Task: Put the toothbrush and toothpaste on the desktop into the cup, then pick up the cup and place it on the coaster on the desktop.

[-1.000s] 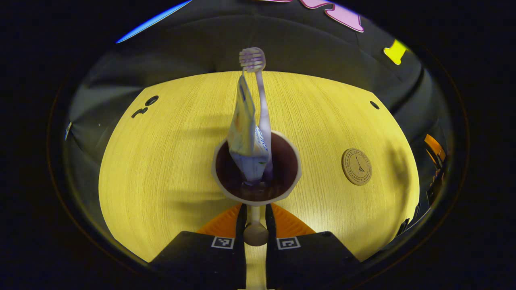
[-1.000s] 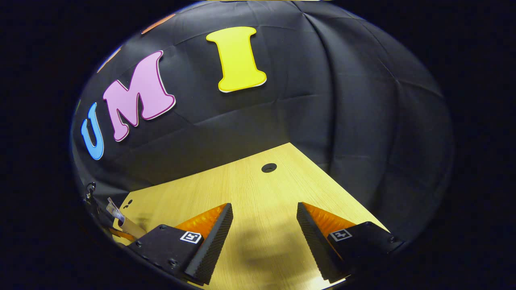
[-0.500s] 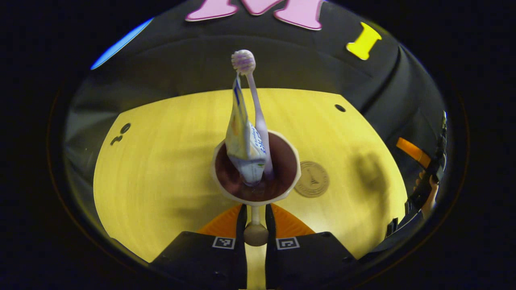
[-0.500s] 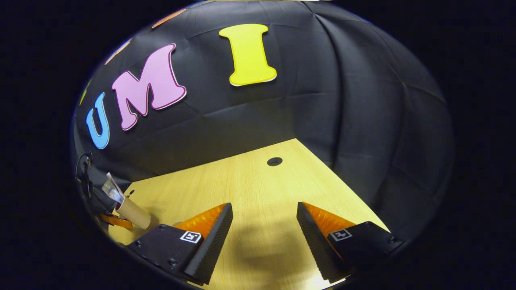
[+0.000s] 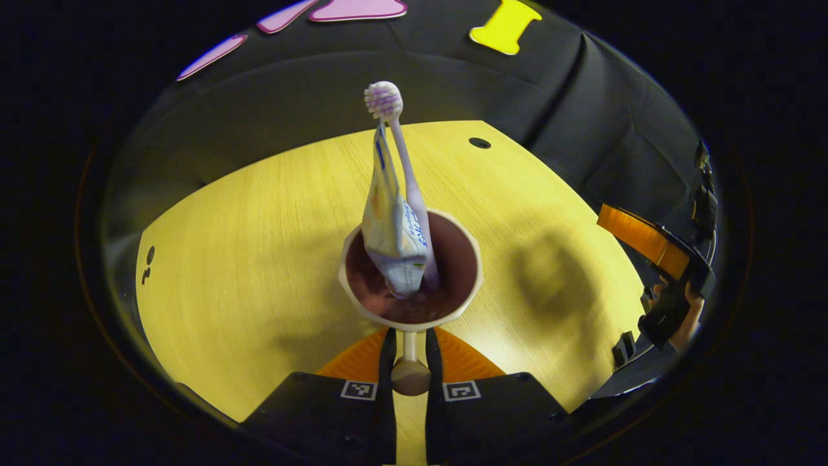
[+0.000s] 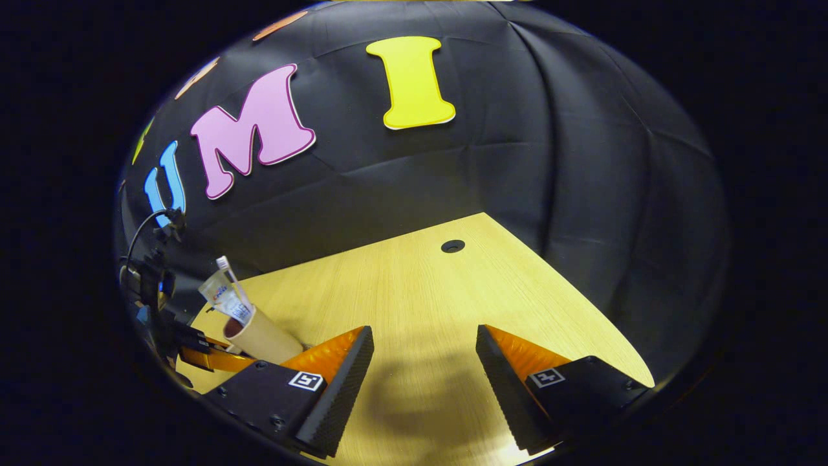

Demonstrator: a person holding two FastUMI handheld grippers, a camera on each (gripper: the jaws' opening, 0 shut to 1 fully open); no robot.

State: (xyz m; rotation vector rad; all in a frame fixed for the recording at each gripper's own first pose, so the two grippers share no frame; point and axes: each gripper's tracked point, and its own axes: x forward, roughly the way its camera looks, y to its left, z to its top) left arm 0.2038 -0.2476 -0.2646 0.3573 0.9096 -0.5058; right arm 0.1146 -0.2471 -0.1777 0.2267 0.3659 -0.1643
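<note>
In the left gripper view, my left gripper (image 5: pixel 409 349) keeps clenched on the handle of the cup (image 5: pixel 410 268), with toothbrush (image 5: pixel 396 145) and toothpaste (image 5: pixel 391 226) standing inside; the coaster, seen at right before, has gone under the cup. In the right gripper view, my right gripper (image 6: pixel 424 382) stays released above the desktop (image 6: pixel 427 291); the cup (image 6: pixel 262 336) has come nearer at lower left.

Matt wood-grain desktop (image 5: pixel 259 259), smooth beige cup (image 5: pixel 475 259), glossy toothpaste (image 5: pixel 391 226) tube, ribbed black gripper pads (image 6: pixel 336 388).
</note>
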